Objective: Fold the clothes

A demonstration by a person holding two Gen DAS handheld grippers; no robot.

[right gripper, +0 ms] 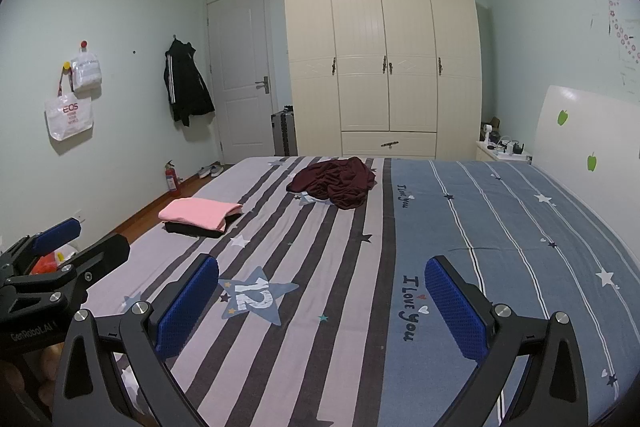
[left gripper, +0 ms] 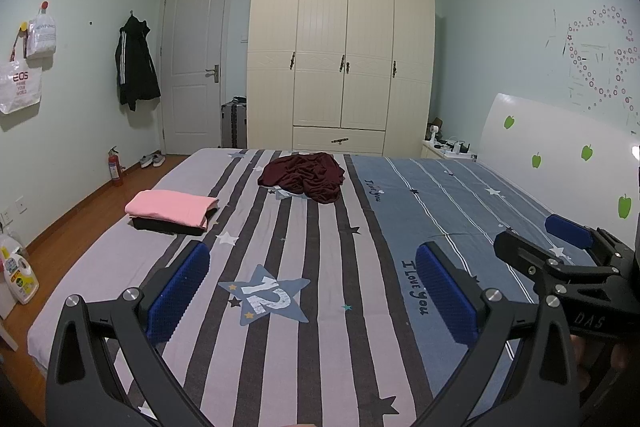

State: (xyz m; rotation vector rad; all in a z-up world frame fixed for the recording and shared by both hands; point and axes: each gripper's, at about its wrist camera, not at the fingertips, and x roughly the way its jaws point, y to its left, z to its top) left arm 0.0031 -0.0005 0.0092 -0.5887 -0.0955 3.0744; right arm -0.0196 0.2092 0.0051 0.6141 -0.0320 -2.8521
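Observation:
A crumpled maroon garment (left gripper: 306, 177) (right gripper: 334, 181) lies at the far middle of the striped bed (left gripper: 328, 307) (right gripper: 320, 327). Further left, a folded pink garment (left gripper: 172, 207) (right gripper: 200, 211) rests on a folded black one (left gripper: 166, 227) (right gripper: 192, 229). My left gripper (left gripper: 312, 285) hovers open over the near part of the bed, holding nothing. My right gripper (right gripper: 322, 301) is open beside it, also with nothing between its blue pads. In each wrist view the other gripper shows at the edge: the right one (left gripper: 560, 247), the left one (right gripper: 64, 247). Both garments are well ahead of the grippers.
A cream wardrobe (left gripper: 340, 55) (right gripper: 384, 59) stands beyond the bed, with a door (left gripper: 194, 63) to its left. The white headboard (left gripper: 560, 155) runs along the right. On the left floor are a fire extinguisher (left gripper: 115, 167), shoes and a detergent bottle (left gripper: 18, 271). A black jacket (left gripper: 134, 67) hangs on the wall.

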